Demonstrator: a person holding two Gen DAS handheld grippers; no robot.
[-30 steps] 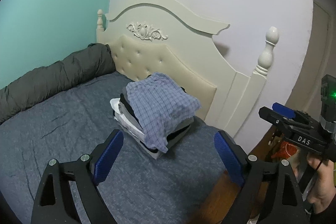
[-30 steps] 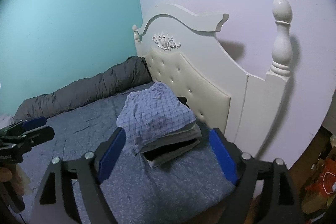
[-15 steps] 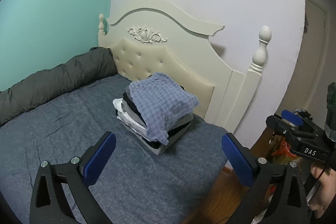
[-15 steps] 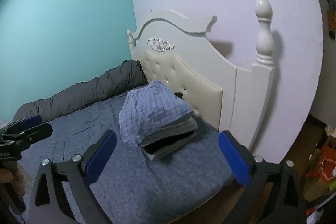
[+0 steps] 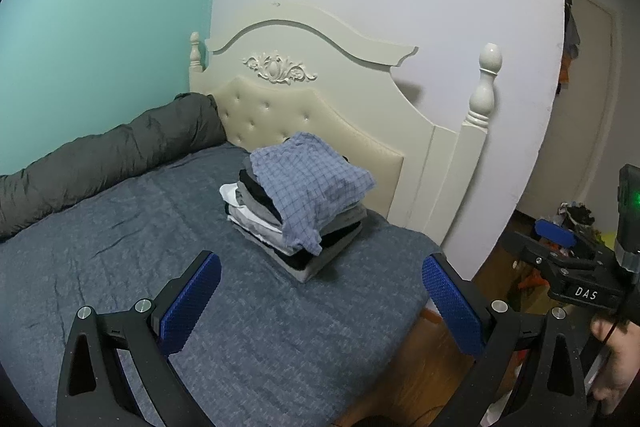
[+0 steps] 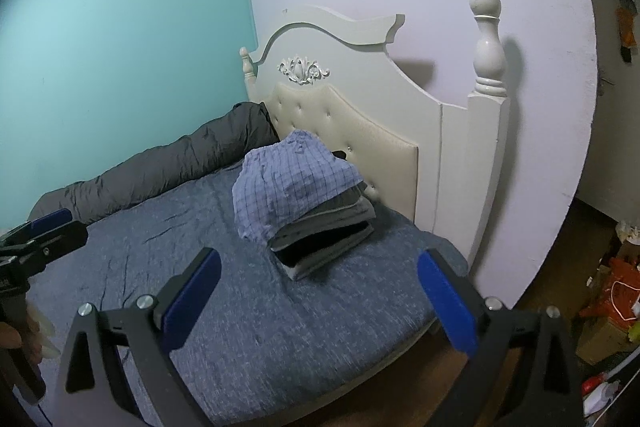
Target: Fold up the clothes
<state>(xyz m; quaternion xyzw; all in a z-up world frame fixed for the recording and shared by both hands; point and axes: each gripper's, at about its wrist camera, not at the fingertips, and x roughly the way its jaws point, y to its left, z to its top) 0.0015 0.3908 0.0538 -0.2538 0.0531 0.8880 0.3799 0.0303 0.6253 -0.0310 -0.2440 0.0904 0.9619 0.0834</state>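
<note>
A stack of folded clothes [image 5: 296,227] [image 6: 320,231] sits on the blue-grey bed [image 5: 120,259] near the headboard. A blue checked garment [image 5: 308,183] [image 6: 292,187] lies draped on top of the stack and hangs over its front. My left gripper [image 5: 320,299] is open, held back from the stack above the bed, with nothing between its blue pads. My right gripper [image 6: 320,295] is also open and empty, well short of the stack. The right gripper [image 5: 568,267] shows at the right edge of the left wrist view, held by a hand [image 5: 612,359].
A cream headboard [image 5: 320,99] with a turned post [image 5: 486,83] stands behind the stack. A dark grey rolled duvet [image 5: 100,163] lies along the teal wall. Wooden floor and clutter [image 6: 612,299] lie to the right of the bed. The left gripper [image 6: 36,239] shows at the left edge.
Both grippers have pulled back and away from the stack, which now looks smaller and farther off. The stack itself has not moved. Both stay open.
</note>
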